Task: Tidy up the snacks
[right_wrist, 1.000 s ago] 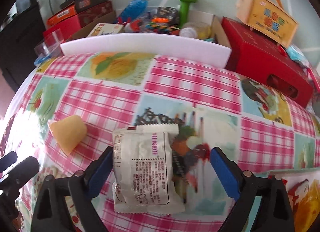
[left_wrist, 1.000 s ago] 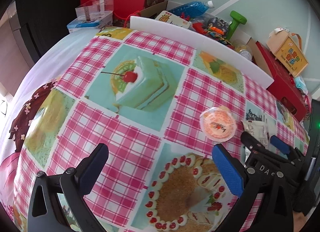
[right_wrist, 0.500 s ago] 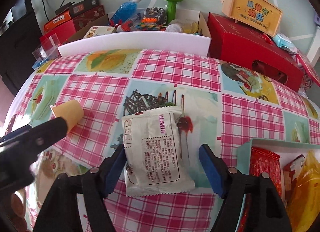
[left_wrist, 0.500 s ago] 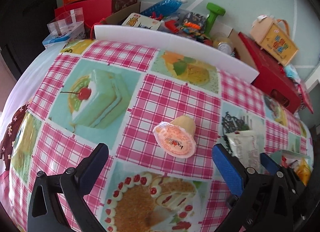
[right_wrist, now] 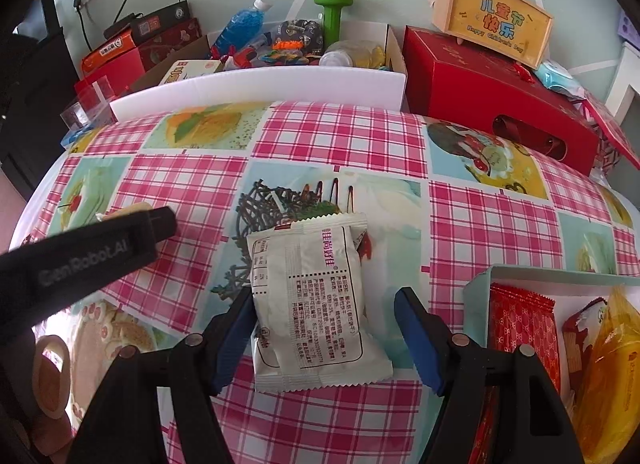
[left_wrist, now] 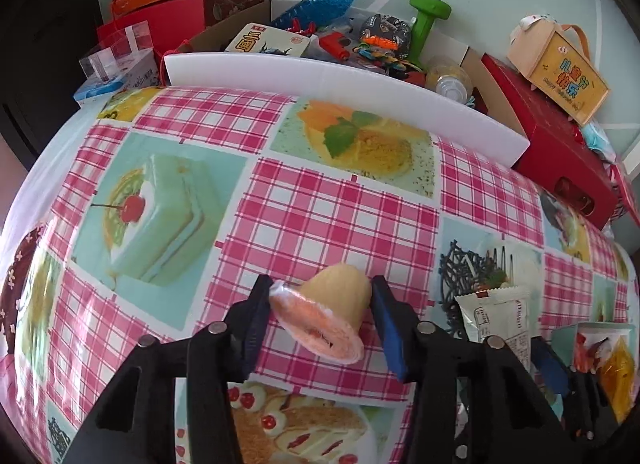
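Your left gripper (left_wrist: 320,316), wide open a second ago, is closing on the jelly cup (left_wrist: 326,314) at lower centre, both pads now touching it. Your right gripper (right_wrist: 324,328) has narrowed around the white packet (right_wrist: 316,296); only its left pad touches. Both snacks look nearly ready for the box (right_wrist: 480,284) at lower right.

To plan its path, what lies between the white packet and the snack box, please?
Right wrist view: a blue finger of the right gripper, over tablecloth.
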`<state>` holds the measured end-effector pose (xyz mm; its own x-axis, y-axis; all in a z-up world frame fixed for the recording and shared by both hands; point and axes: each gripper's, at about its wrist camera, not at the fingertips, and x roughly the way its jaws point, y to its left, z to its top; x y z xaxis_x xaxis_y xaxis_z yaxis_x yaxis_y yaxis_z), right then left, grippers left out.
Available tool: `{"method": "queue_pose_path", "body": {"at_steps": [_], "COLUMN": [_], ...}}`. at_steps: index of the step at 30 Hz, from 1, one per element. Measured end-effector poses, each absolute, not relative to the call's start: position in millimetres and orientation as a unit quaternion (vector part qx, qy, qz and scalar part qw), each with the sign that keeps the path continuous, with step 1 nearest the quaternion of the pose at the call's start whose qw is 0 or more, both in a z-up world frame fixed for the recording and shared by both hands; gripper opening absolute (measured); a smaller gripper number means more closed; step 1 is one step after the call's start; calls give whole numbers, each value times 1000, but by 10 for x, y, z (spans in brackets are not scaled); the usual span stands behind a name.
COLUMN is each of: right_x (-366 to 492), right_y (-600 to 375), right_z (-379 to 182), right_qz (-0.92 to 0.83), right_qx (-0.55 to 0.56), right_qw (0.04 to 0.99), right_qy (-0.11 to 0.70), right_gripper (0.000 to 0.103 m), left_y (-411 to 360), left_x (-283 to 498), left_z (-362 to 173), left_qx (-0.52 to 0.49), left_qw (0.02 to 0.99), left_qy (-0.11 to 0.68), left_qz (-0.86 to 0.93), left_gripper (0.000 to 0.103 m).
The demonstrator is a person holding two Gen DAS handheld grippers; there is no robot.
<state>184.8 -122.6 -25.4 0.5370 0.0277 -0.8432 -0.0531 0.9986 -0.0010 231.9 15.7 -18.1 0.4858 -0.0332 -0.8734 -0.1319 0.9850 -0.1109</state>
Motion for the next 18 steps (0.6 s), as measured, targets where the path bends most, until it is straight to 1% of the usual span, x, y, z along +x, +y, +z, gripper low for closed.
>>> {"method": "queue_pose_path", "body": {"at_steps": [1, 3, 5, 13, 18], "right_x": [1857, 1842, 1820, 1650, 1451], "right_y": [-1212, -1218, -1231, -1281, -1342], "right_z": [-256, -254, -241, -225, -105], "right_qz": [23, 24, 24, 34, 38], "right_qx": [-13, -13, -12, 4, 30], "right_qw": [877, 878, 879, 881, 887], "right_qy": [480, 477, 475, 472, 460], "right_gripper": [70, 60, 56, 55, 55], "left_y": [150, 154, 173, 238, 264], "left_x": [2313, 2288, 2229, 1953, 1780], "left_z": [-186, -184, -187, -200, -125], "left_qx": [-79, -79, -82, -94, -104], "left_qw": [859, 860, 860, 858, 857], "left_qy": [505, 504, 503, 504, 503], "left_qz": [28, 27, 28, 34, 40], "left_gripper": [50, 49, 49, 49, 49]}}
